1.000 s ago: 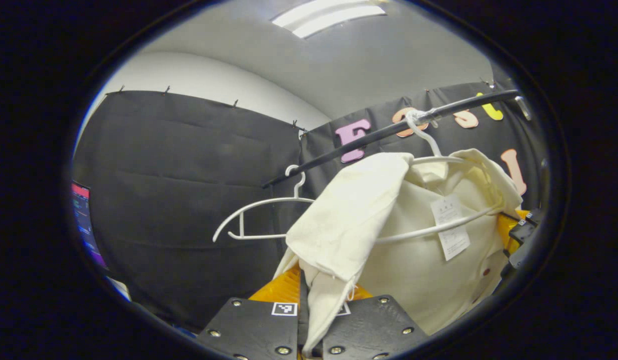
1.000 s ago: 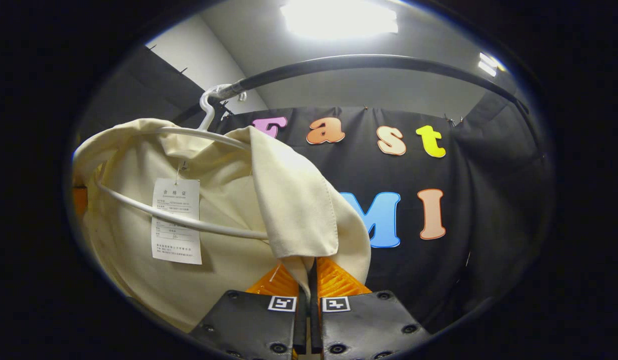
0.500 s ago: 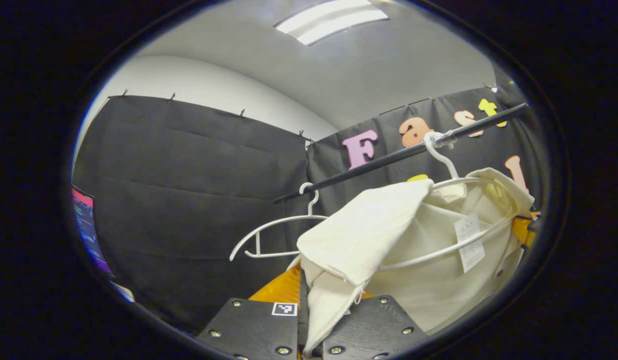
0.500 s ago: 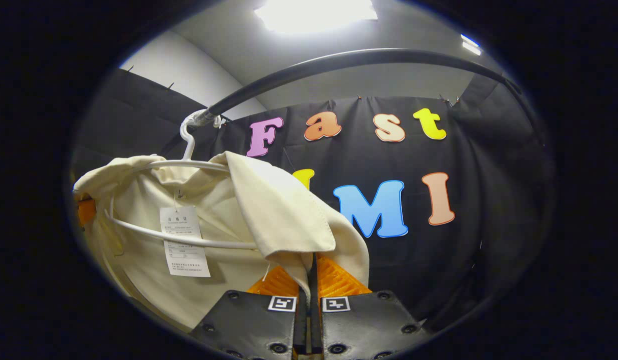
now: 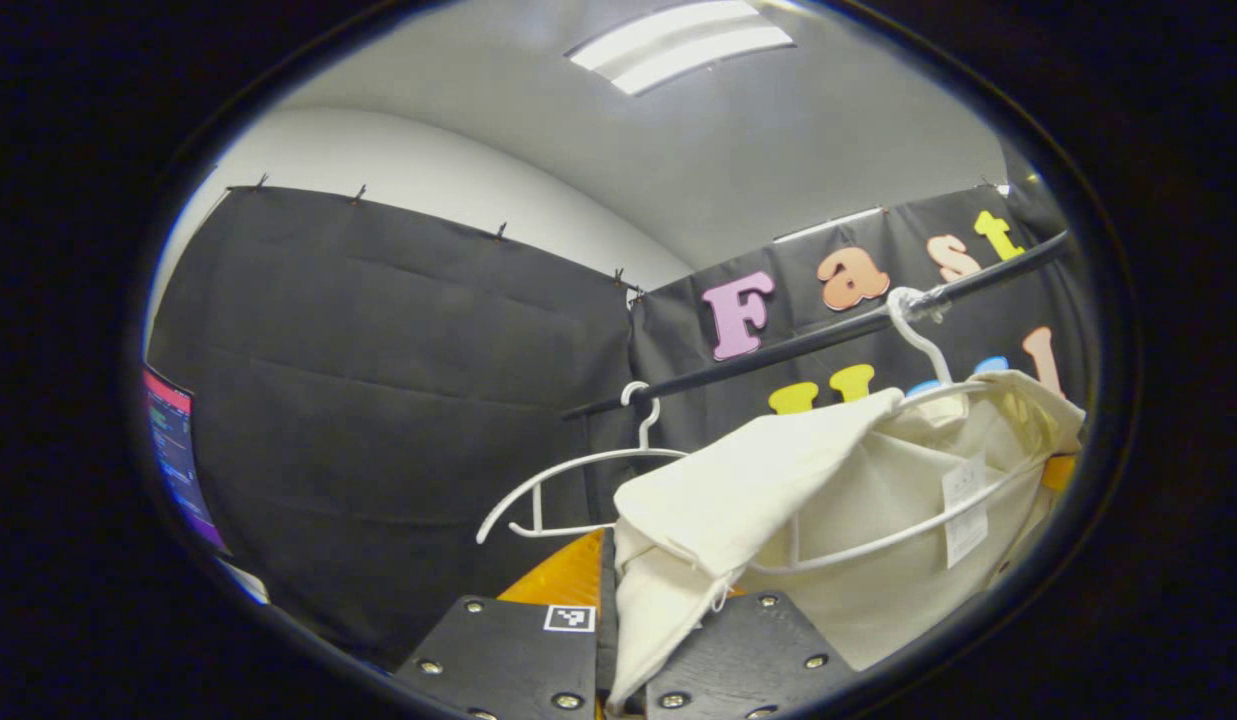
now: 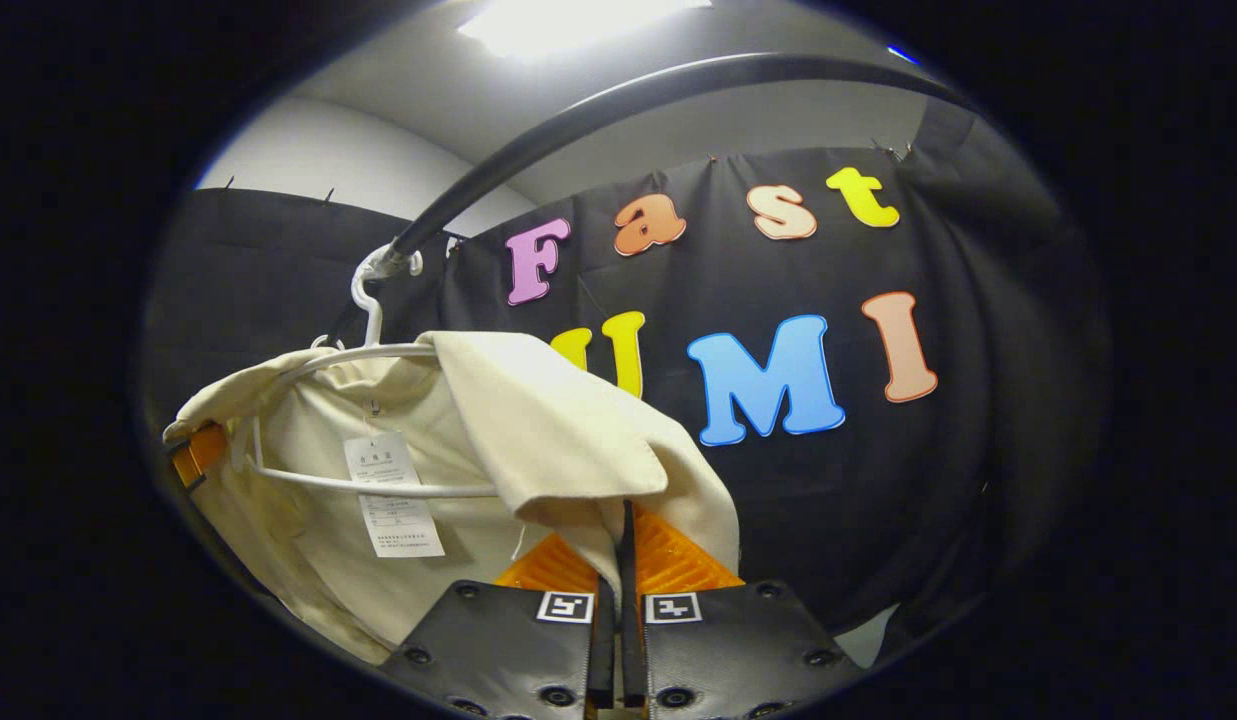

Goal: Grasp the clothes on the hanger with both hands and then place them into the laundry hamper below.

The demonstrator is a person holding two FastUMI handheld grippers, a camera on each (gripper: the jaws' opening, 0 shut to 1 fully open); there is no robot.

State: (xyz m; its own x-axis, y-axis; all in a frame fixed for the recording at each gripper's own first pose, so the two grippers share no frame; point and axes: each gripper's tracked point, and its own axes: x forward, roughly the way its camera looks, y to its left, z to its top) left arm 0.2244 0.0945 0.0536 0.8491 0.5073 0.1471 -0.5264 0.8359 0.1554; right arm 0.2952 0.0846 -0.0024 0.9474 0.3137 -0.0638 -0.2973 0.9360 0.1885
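Each claw pinches the cream garment, its hanger on the rail.

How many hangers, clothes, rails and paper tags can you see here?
Hangers: 2, an empty hanger and a hanger in the garment
Cream garment: 1
Black rail: 1
Paper tag: 1
Total: 5

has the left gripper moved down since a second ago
Yes. In the left gripper view the rail and the hanger hook sit lower in the image than before, so the left gripper, shut on the cream garment, has tilted or shifted.
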